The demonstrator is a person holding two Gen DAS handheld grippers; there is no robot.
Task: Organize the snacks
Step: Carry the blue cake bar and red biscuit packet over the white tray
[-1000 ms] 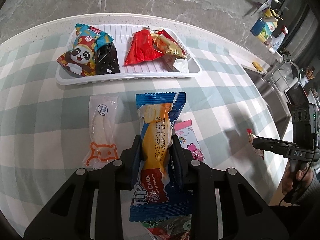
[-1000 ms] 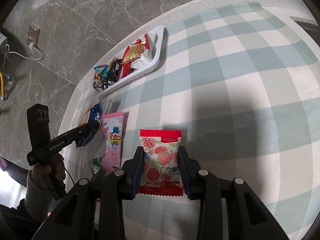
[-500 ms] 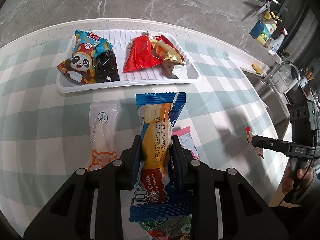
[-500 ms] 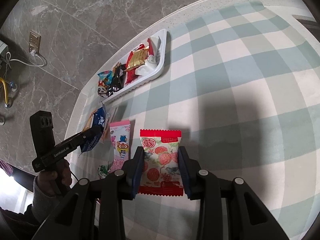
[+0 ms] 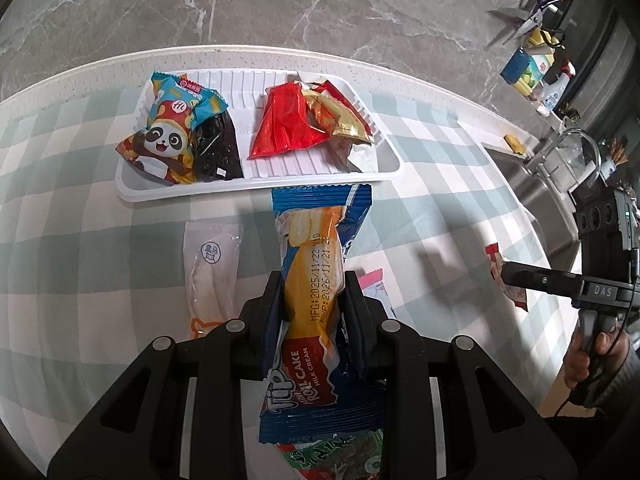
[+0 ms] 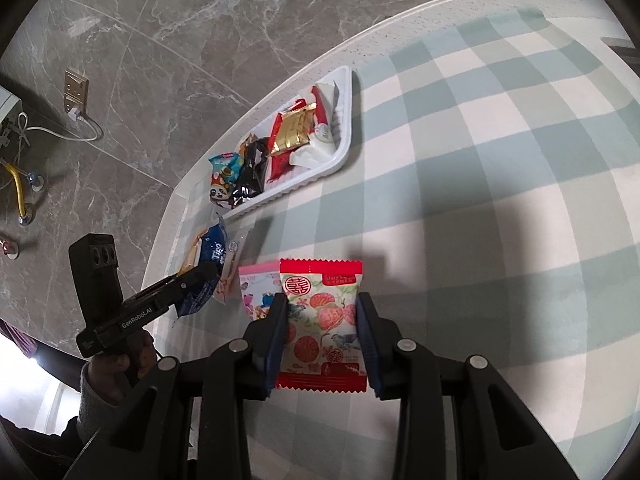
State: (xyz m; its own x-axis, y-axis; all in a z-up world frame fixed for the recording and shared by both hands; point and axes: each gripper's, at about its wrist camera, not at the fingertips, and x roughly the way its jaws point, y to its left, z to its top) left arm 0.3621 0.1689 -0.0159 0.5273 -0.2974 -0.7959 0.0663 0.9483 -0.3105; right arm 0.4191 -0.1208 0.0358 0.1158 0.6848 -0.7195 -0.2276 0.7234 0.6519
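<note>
The left hand-held gripper (image 5: 313,304) pinches a blue roll cake pack (image 5: 316,280) between its pads, the pack standing lengthwise along the fingers with its far end just short of the near rim of the white tray (image 5: 260,190). The tray sits at the far side of the checked tabletop (image 5: 80,248) and has two compartments: the left one carries a panda pack (image 5: 168,136) and a black pack (image 5: 216,148), the right one a red pack (image 5: 286,126), a gold pack (image 5: 336,118) and a white pack (image 5: 362,158) partly under them. On the cloth just left of the gripper lies a clear pack (image 5: 210,268) with a pale stick inside, and a pink pack (image 5: 374,286) peeks out on the right behind the finger. A green wrapper (image 5: 340,456) shows below the cake pack. The right hand-held gripper (image 6: 322,318) pinches a red-edged pack (image 6: 322,320) printed with fruit, its pads pressed on both sides, held above the tabletop well apart from the tray. In the right wrist view the pink pack lies just left of it, and a hand (image 6: 116,368) grips the other gripper's handle at the left edge.
</note>
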